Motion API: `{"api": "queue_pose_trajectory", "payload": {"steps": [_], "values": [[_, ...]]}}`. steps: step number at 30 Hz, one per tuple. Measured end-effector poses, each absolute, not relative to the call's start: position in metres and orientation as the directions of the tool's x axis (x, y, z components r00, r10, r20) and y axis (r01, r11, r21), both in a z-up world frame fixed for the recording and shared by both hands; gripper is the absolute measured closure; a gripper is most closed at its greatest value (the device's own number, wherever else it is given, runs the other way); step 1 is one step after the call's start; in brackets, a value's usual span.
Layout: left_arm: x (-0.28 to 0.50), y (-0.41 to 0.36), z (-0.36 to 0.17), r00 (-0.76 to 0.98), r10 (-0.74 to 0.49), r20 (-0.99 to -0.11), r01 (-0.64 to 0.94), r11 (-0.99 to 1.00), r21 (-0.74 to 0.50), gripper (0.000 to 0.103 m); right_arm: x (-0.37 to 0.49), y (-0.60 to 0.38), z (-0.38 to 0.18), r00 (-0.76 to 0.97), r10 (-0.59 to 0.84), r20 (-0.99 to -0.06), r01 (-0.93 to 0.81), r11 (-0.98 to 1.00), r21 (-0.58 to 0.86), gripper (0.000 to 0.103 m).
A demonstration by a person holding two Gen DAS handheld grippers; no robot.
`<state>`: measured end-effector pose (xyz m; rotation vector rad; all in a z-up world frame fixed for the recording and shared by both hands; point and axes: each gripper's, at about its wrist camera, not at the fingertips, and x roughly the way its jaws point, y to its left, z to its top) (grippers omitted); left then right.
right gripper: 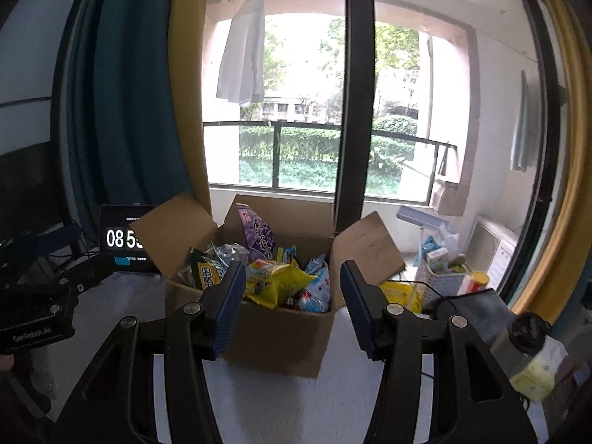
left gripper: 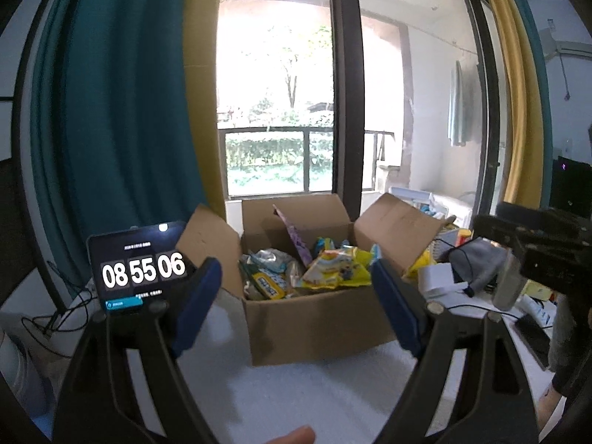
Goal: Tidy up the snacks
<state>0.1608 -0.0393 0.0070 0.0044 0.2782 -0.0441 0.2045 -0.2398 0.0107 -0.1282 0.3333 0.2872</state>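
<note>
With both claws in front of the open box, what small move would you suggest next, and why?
Probably ease the right claw forward over the cardboard box toward the yellow snack bag. That bag lies on top of the pile, nearest the claw, and both claws look open and empty.

Open cardboard box [left gripper: 318, 318] heaped with snack packets [left gripper: 335, 270]

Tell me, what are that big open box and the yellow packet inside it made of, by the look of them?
The box looks like plain brown cardboard: matt, unprinted, with creased flaps folded outward. The yellow packet seems to be thin plastic or foil film: it is glossy, crinkled and printed in bright colours. Which of the two cannot be told from here.
</note>
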Motion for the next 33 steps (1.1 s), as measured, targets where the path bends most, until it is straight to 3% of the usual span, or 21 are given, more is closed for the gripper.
{"api": "queue_pose_trajectory", "payload": {"steps": [8,14,20,33], "values": [[0.110,-0.049,0.001,0.964,-0.059,-0.260,0.053,0.998,-0.030,0.019,0.149,-0.253,0.006,0.924,0.243,-0.297,-0.276,0.958,-0.074,0.047],[0.076,-0.049,-0.005,0.981,0.008,-0.196,-0.009,1.000,-0.002,0.019,0.119,-0.265,-0.001,0.940,0.216,-0.263,-0.239,0.969,-0.059,0.046],[0.058,-0.034,-0.013,0.978,0.088,-0.191,-0.091,0.996,-0.010,0.019,0.092,-0.272,-0.002,0.959,0.180,-0.219,-0.197,0.979,-0.059,0.043],[0.048,-0.018,-0.007,0.983,0.123,-0.135,-0.127,0.992,-0.018,0.019,0.088,-0.263,-0.010,0.969,0.153,-0.195,-0.168,0.984,-0.059,0.039]]}}
